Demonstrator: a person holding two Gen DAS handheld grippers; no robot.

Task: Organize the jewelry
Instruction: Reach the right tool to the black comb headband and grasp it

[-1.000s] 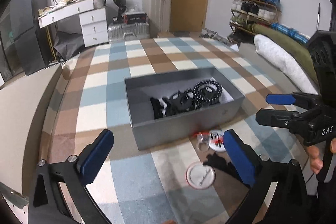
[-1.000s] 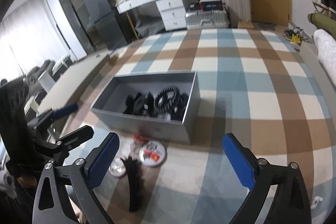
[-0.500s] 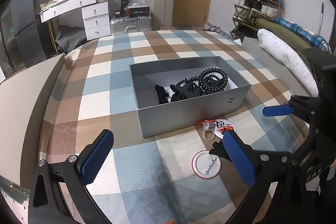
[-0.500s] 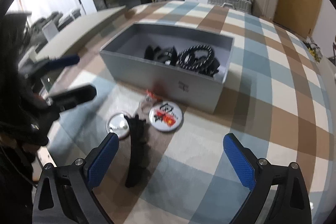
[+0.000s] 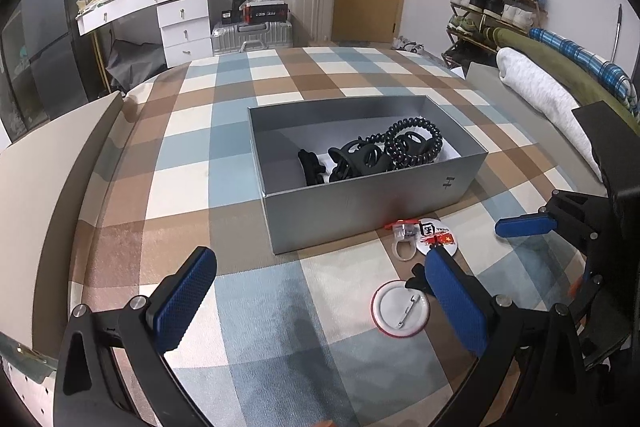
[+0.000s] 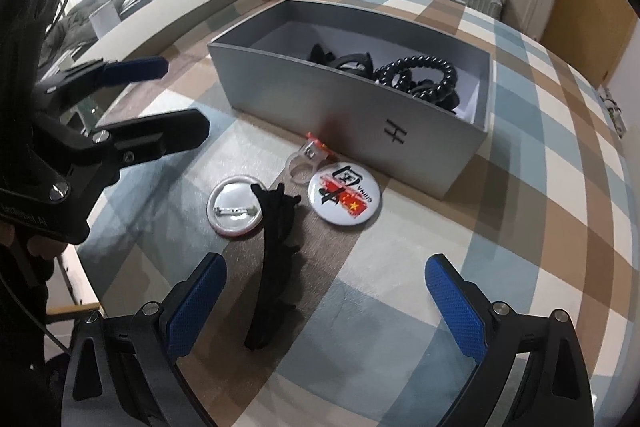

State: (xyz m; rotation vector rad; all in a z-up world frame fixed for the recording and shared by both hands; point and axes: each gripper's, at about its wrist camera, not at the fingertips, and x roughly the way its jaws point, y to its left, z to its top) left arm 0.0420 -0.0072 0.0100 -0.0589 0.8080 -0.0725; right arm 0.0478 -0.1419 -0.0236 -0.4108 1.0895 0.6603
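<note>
A grey open box (image 5: pixel 360 199) (image 6: pixel 320 95) stands on the checked cloth and holds black hair clips and a black coiled band (image 5: pixel 416 143) (image 6: pixel 416 75). In front of it lie a clear ring with a red top (image 5: pixel 404 239) (image 6: pixel 306 159), a printed pin badge (image 5: pixel 436 235) (image 6: pixel 344 193), a face-down pin badge (image 5: pixel 400 313) (image 6: pixel 234 205) and a long black hair clip (image 6: pixel 274 263). My left gripper (image 5: pixel 320 299) is open and empty, near the face-down badge. My right gripper (image 6: pixel 326 301) is open and empty, just short of the black clip.
The checked cloth covers a table whose left edge (image 5: pixel 60 187) borders a beige board. A rolled white and green bedding pile (image 5: pixel 552 95) lies to the right. A white desk (image 5: pixel 160 11), suitcases and a shoe rack (image 5: pixel 492 3) stand at the back.
The right gripper has dropped and swung toward the items in front of the box, bringing the black clip between its fingers' line. The left gripper has shifted slightly closer to the box.
</note>
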